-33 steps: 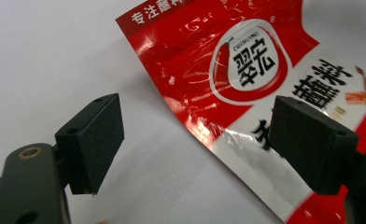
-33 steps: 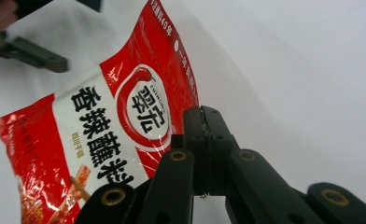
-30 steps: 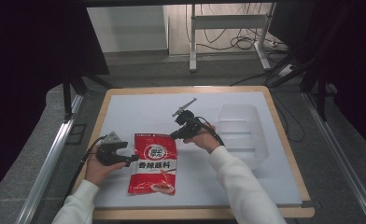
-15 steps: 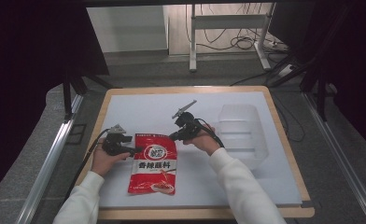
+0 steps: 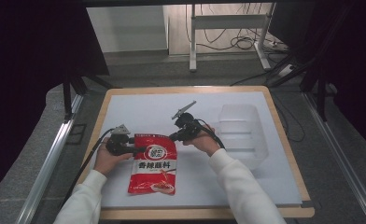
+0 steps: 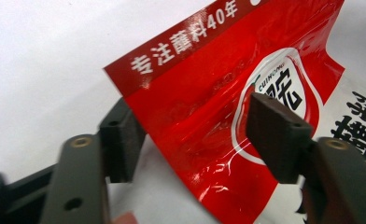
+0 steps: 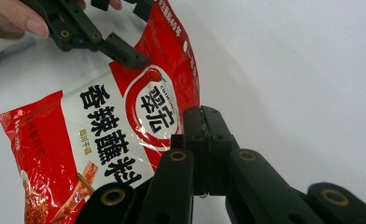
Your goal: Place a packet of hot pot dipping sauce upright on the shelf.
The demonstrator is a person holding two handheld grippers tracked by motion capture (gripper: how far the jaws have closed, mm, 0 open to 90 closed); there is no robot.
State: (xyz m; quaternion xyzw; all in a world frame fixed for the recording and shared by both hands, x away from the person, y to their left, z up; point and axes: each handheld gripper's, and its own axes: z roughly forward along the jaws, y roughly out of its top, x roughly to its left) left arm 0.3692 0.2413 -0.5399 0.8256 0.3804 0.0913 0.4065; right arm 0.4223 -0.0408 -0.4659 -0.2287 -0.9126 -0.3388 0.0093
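My left gripper (image 5: 135, 150) sits at the upper left corner of the red seasoning pouch (image 5: 154, 169), which lies flat on the white table mat (image 5: 139, 107) just ahead of me, its long axis running away from me with the top seal farthest. In the left gripper view the lifted corner of the pouch (image 6: 204, 116) stands between the jaws; they have just been closing, yet one pad is short of the film and the other lies behind it, so I judge the grip not yet made. My right gripper (image 5: 172, 136) holds the opposite upper corner: in its own view the jaws are pressed together with the pouch's (image 7: 125, 126) edge pinched between them. Both hands are equally near; the coming move turns on the left pads meeting across that raised corner. Farther off to the right stands a clear plastic bin (image 5: 242, 135), well apart from the pouch. Nothing lies between grippers and pouch.
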